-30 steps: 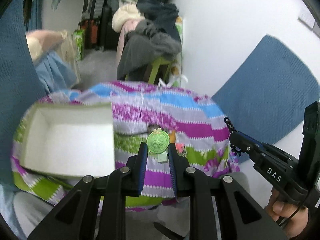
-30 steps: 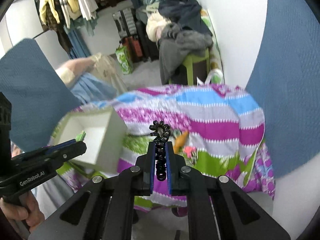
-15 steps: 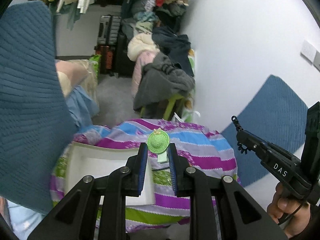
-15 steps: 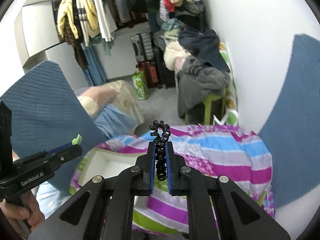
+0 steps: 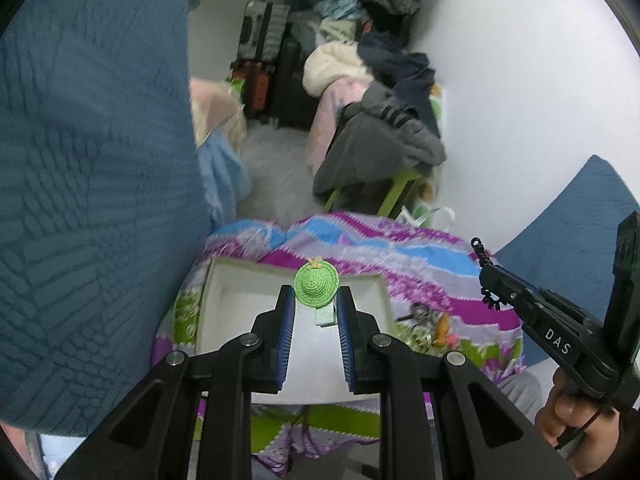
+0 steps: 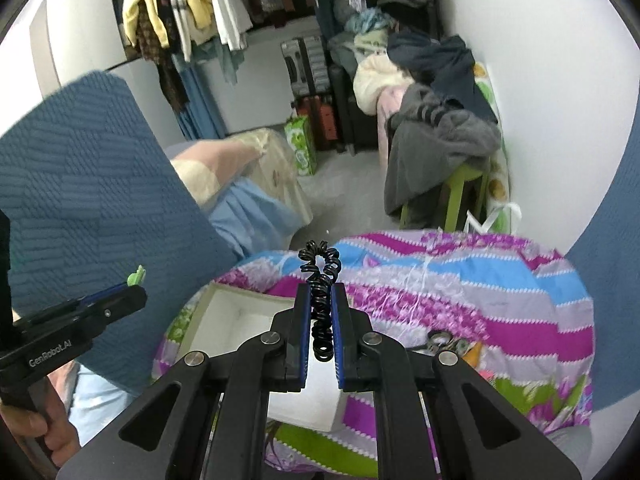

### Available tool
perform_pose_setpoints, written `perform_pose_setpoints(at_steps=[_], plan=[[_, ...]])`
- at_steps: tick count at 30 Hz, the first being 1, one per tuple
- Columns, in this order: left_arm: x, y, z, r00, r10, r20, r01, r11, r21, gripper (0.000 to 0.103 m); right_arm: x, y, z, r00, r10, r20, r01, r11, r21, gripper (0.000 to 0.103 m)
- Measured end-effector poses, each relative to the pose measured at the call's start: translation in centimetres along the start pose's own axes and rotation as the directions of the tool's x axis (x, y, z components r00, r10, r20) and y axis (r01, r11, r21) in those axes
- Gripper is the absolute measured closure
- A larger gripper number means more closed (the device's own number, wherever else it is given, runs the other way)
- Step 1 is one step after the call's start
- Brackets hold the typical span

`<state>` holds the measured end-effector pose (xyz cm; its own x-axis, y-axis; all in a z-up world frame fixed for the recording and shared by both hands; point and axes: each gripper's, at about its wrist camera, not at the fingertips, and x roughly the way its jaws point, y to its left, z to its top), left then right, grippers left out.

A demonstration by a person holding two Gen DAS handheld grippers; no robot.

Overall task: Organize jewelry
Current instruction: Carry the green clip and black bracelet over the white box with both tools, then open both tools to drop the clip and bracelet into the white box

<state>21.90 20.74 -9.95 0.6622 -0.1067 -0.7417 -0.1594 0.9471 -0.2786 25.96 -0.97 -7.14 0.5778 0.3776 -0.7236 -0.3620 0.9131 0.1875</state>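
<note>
My left gripper (image 5: 316, 308) is shut on a hair clip topped with a small green hat (image 5: 316, 285) and holds it in the air above the white open box (image 5: 236, 300). My right gripper (image 6: 320, 300) is shut on a black spiral hair tie (image 6: 320, 280), also in the air over the box (image 6: 224, 320). The right gripper also shows in the left wrist view (image 5: 486, 276), off to the right. The left gripper also shows in the right wrist view (image 6: 138, 284), at the left. Several small trinkets (image 5: 428, 320) lie on the striped cloth right of the box.
The box sits on a table under a pink, blue and green striped cloth (image 6: 480, 300). A blue quilted panel (image 5: 88, 200) stands close on the left, another (image 5: 580, 208) on the right. A white wall, a green stool piled with clothes (image 6: 440, 140) and suitcases are behind.
Both grippers have stayed shut on their items. The views have shifted: the box now sits right under both grippers and appears closer than half a second ago.
</note>
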Motion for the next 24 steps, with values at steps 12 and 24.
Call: perform_pose_setpoints(at_steps=[12, 24], plan=[[8.2, 5.5, -4.5, 0.985, 0.002, -0.174, -0.01, 0.999, -0.045, 0.083, 8.8, 2.7, -6.5, 0.974, -0.007, -0.226, -0.002, 0.999, -0.041, 0.096], [11.6, 7.1, -7.3, 0.963, 0.001, -0.271, -0.019, 0.998, -0.064, 0.082, 12.8, 2.8, -10.2, 0.928, -0.015, -0.373, -0.004, 0.999, -0.051, 0.092]])
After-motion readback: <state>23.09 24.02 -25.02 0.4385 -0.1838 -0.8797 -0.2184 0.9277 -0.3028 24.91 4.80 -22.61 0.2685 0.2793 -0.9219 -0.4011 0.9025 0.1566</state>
